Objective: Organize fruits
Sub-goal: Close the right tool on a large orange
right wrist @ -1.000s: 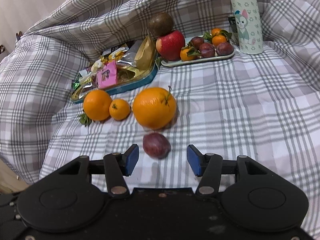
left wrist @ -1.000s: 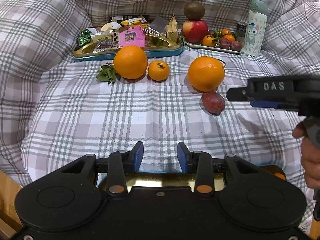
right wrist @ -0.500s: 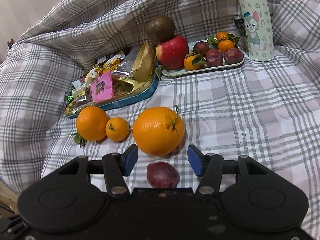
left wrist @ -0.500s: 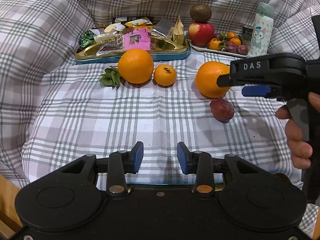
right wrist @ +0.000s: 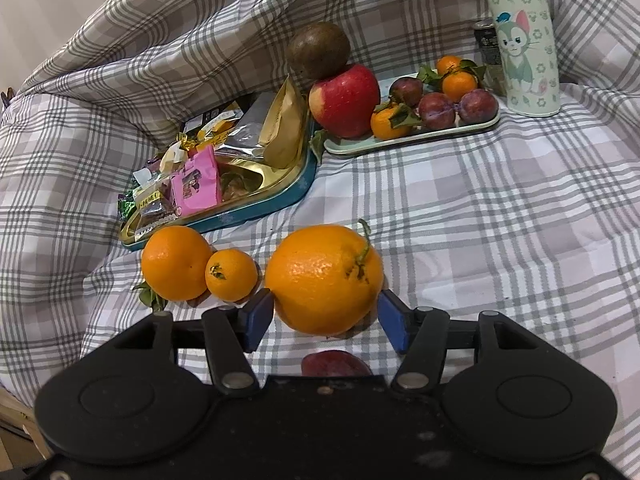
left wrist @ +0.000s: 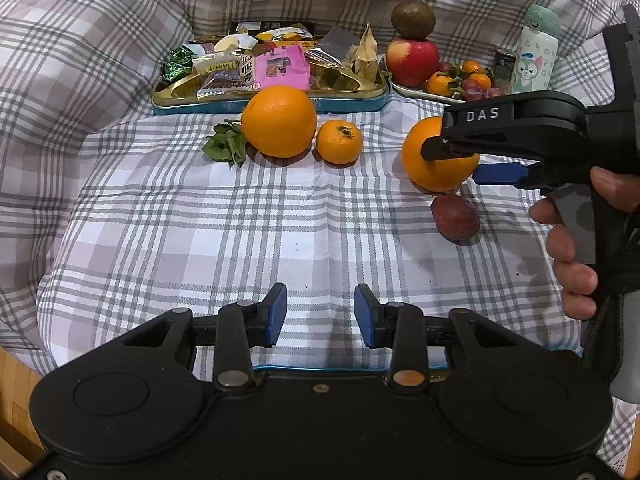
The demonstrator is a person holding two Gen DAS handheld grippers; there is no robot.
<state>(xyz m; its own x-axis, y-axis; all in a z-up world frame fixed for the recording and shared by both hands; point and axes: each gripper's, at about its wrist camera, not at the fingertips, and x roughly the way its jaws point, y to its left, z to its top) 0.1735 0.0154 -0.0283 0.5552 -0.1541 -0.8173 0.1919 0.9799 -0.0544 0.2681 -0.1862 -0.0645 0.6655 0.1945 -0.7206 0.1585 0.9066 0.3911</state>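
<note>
— Checked grey-and-white cloth point(left wrist: 200, 220) covers everything, bunched up high at the back. Where is the big orange?

— That large orange point(right wrist: 324, 278) lies on the cloth right between the blue pads of the right gripper point(right wrist: 325, 316), one pad at each flank. Its jaws are opening; the pads sit just beside the peel, and I cannot tell that either presses on it.

— And the plum?

— A dark plum point(left wrist: 455, 218) rests just nearer than the orange, under the gripper's body.

— The other hand?

— The left gripper point(left wrist: 320, 316) hangs over bare cloth, jaws parted with nothing between them. Another orange point(left wrist: 279, 121) and a mandarin point(left wrist: 339, 142) lie before the snack tin point(left wrist: 272, 105), well apart from it.
</note>
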